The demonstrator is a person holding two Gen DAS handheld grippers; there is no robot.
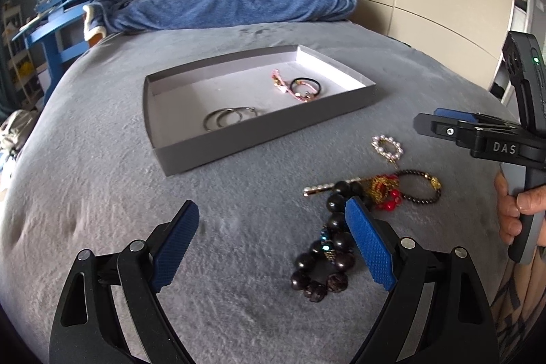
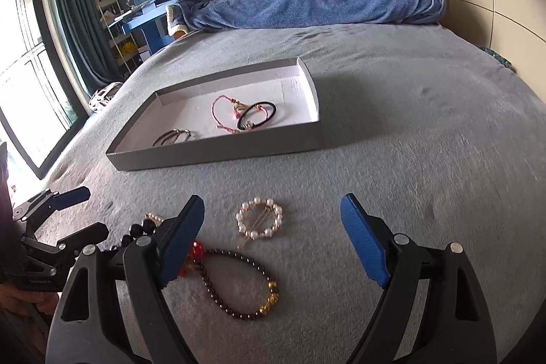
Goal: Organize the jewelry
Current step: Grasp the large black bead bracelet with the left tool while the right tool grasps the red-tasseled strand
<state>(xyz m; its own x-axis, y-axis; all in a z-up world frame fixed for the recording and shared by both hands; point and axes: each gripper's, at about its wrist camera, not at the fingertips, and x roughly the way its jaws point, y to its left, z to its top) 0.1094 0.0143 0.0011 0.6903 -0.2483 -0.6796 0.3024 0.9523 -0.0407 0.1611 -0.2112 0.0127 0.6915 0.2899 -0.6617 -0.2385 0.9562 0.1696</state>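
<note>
Listing the jewelry on the grey bed (image 2: 426, 132), with the shallow grey tray (image 1: 266, 139) as landmark:

- Inside the tray, three lots already sorted: one pair of silver hoops (image 1: 227, 118) at its near left end; one pink cord bracelet (image 2: 223, 111) and one black hair tie (image 2: 257, 115) toward its far right end, the two overlapping
- Outside the tray, in front of its near right corner, five pieces by my count still loose: one pearl ring clip (image 2: 260, 218) nearest the tray; one pearl bar clip (image 1: 326, 188); one red and gold piece (image 1: 385, 191); one small dark bead bracelet with gold beads (image 2: 239, 287); one large dark wooden bead bracelet (image 1: 324, 261) farthest from the tray
- Left gripper (image 1: 273, 248): fingers spread wide, holding nothing, poised beside the wooden bead bracelet
- Right gripper (image 2: 273, 244): fingers spread wide, empty, above the pearl ring clip and small bead bracelet

Judged under halfway done
</note>
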